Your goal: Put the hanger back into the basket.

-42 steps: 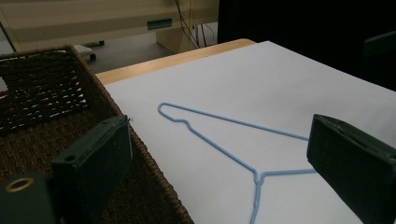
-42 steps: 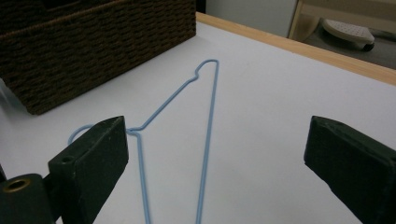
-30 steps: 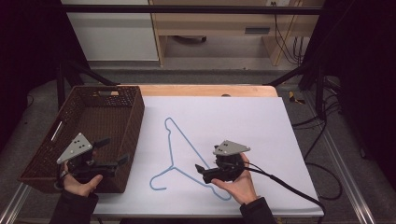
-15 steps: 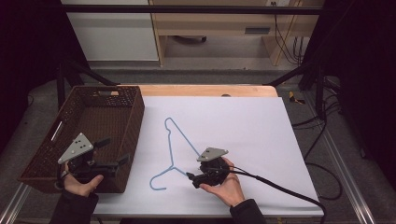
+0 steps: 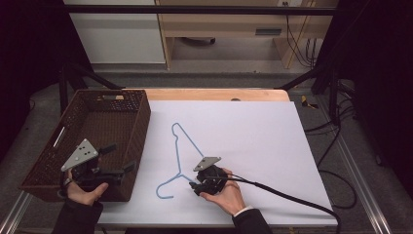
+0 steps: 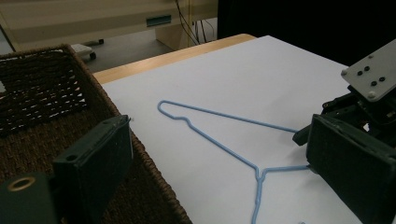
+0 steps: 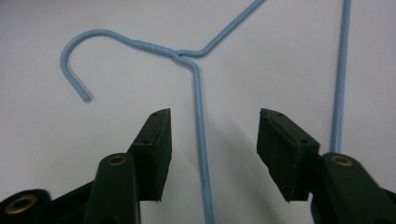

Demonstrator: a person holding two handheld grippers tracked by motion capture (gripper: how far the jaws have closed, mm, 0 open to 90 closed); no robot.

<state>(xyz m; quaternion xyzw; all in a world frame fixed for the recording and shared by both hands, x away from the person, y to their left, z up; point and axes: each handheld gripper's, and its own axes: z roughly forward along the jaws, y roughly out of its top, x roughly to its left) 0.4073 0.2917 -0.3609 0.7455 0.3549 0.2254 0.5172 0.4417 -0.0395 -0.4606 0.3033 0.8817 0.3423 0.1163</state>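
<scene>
A light blue wire hanger (image 5: pixel 176 151) lies flat on the white sheet (image 5: pixel 248 126), its hook toward the near edge. My right gripper (image 5: pixel 195 185) rests low on the sheet, open, its jaws astride one wire of the hanger (image 7: pixel 198 93) just below the twisted neck. In its own view that gripper (image 7: pixel 215 116) has the wire running up between the two pads, touching neither. My left gripper (image 5: pixel 119 157) hovers open over the basket's near right corner, holding nothing. Its own view looks between its jaws (image 6: pixel 219 126) across the hanger (image 6: pixel 219 145) to the right gripper (image 6: pixel 369 98).
A dark brown woven basket (image 5: pixel 146 112) stands at the left of the table, its wall (image 6: pixel 116 140) bordering the sheet. A black cable (image 5: pixel 292 195) trails from the right gripper toward the near right. A wooden strip (image 5: pixel 219 93) edges the table's far side.
The right gripper has slid left across the sheet and now straddles the hanger's wire near the neck. The left gripper has stayed over the basket corner.
</scene>
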